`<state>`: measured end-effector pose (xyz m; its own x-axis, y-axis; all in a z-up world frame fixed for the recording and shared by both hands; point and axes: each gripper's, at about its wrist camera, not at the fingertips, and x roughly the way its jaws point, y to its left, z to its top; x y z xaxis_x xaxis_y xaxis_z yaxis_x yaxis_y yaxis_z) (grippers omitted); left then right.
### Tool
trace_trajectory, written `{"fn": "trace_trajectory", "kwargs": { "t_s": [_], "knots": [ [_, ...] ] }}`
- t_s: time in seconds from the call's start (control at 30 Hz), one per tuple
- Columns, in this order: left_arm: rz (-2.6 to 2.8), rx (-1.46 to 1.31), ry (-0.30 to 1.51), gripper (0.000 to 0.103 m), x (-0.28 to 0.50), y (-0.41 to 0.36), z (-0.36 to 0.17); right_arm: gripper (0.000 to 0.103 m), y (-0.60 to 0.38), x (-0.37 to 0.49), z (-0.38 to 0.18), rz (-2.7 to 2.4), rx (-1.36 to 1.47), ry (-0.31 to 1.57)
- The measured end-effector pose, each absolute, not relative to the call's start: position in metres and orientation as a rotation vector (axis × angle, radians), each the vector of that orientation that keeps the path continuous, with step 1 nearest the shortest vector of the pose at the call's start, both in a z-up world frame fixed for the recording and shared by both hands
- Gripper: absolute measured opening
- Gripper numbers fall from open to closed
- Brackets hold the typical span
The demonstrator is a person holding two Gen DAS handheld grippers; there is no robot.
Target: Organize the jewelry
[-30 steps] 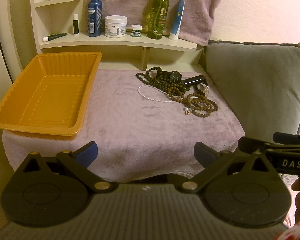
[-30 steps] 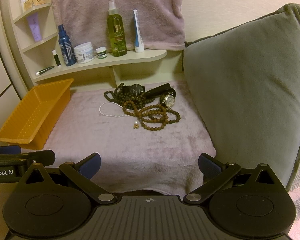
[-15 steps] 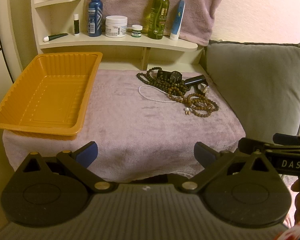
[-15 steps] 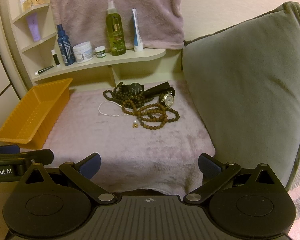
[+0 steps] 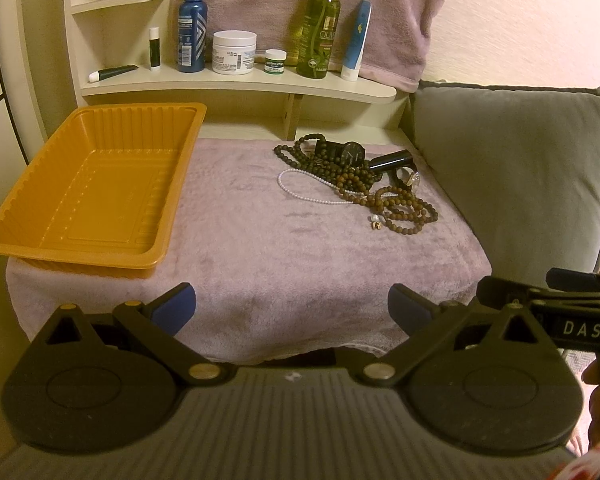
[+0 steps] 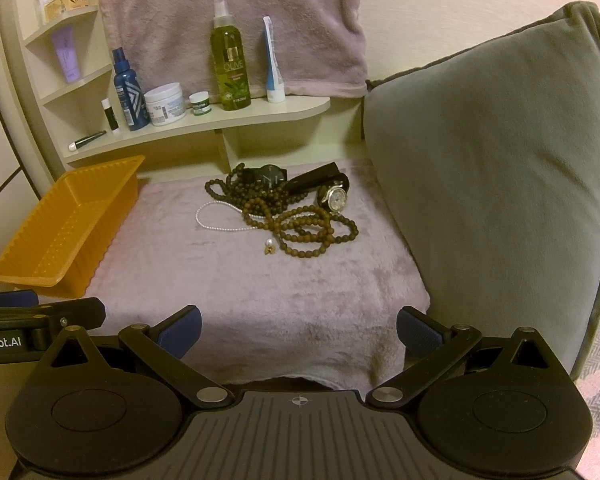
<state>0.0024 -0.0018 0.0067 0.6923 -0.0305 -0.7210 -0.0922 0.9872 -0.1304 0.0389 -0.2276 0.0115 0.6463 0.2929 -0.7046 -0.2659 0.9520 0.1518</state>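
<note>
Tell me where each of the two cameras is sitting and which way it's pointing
Left wrist: on the left hand-held gripper, open at the cloth's near edge, facing the shelf; orange tray ahead left, jewelry pile ahead right. The right hand-held gripper's side and a hand show at the right edge.
Right wrist: on the right hand-held gripper, open, further right, facing the same shelf; grey cushion fills its right side. The left hand-held gripper's side shows at the left edge.
Shared: tray, jewelry pile, green spray bottle.
</note>
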Motion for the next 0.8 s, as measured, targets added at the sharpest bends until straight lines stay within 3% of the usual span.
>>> {"fn": "trace_trajectory", "kwargs": {
  "t_s": [0.8],
  "knots": [
    [0.056, -0.2, 0.765, 0.101, 0.001, 0.016, 0.013, 0.103, -0.228, 0.039, 0.013, 0.329, 0.046, 0.767]
  ]
}}
